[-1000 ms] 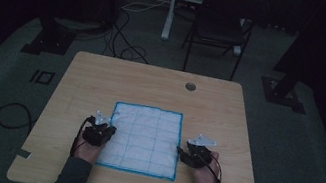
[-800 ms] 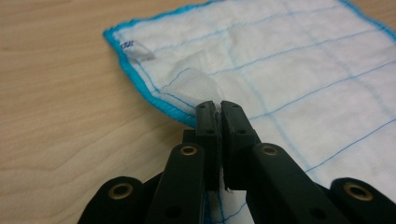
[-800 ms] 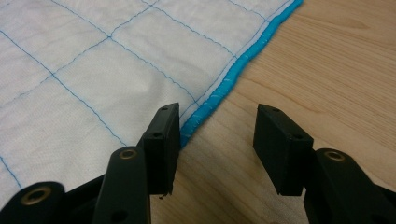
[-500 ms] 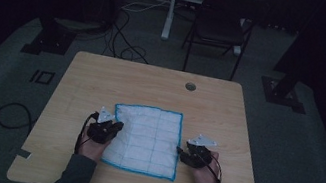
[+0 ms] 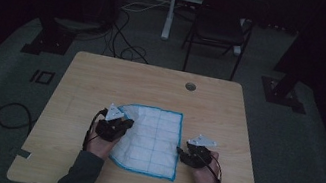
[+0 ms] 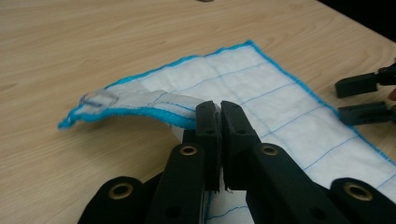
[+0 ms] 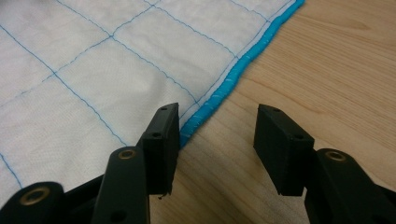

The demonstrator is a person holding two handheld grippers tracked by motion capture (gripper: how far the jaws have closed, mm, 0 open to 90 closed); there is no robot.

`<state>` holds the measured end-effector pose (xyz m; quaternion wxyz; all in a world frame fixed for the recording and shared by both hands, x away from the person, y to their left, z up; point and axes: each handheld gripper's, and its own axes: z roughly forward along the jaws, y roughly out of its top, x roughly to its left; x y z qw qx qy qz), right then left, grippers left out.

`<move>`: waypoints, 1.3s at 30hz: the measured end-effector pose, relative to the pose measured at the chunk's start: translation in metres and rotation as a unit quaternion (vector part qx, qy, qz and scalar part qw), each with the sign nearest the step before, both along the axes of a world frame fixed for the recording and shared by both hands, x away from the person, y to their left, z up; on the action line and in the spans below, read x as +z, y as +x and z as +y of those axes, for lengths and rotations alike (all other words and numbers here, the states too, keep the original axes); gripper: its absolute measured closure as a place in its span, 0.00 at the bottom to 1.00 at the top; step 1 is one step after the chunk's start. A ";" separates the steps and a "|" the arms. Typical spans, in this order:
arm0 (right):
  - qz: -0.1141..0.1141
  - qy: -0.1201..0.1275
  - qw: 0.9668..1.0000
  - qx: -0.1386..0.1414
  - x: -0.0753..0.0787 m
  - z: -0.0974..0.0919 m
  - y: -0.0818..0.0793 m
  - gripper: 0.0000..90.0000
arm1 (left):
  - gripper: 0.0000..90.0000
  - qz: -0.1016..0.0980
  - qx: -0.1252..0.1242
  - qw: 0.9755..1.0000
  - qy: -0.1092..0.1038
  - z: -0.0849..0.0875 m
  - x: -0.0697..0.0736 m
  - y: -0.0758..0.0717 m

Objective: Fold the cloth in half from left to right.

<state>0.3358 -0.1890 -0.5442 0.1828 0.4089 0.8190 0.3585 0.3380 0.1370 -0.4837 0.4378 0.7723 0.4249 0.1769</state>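
Observation:
A white cloth [image 5: 152, 138] with a blue grid and blue hem lies on the wooden table [image 5: 152, 84]. My left gripper [image 5: 120, 123] is shut on its left edge and holds that edge lifted off the table. In the left gripper view the pinched hem [image 6: 154, 109] arches up from the closed jaws of the left gripper [image 6: 218, 109]. My right gripper [image 5: 181, 153] rests at the cloth's right edge. In the right gripper view the right gripper [image 7: 215, 130] stands open, one jaw over the cloth [image 7: 93, 70] at its blue hem and one over bare wood.
A round cable hole [image 5: 191, 86] sits near the table's far edge. Beyond the table stand a dark chair [image 5: 218, 25] and a white stand [image 5: 171, 6]. Cables [image 5: 123, 44] lie on the floor at the far left.
My left gripper has risen and moved right over the cloth, pulling the left edge up and inward. The cloth's left side is no longer flat. The right gripper has kept still.

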 end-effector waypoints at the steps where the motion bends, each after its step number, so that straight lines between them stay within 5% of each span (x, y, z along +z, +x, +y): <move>1: 0.000 0.000 1.000 0.000 0.000 0.000 0.000 0.56 | 0.97 0.000 0.000 1.000 0.000 0.000 0.000 0.000; 24: 0.000 0.001 1.000 0.000 0.000 0.000 0.000 0.56 | 0.97 -0.020 -0.067 0.998 -0.008 -0.047 0.019 0.005; 39: 0.001 0.003 1.000 -0.001 0.000 0.000 0.000 0.56 | 0.97 -0.008 -0.094 0.996 0.001 -0.075 0.013 0.014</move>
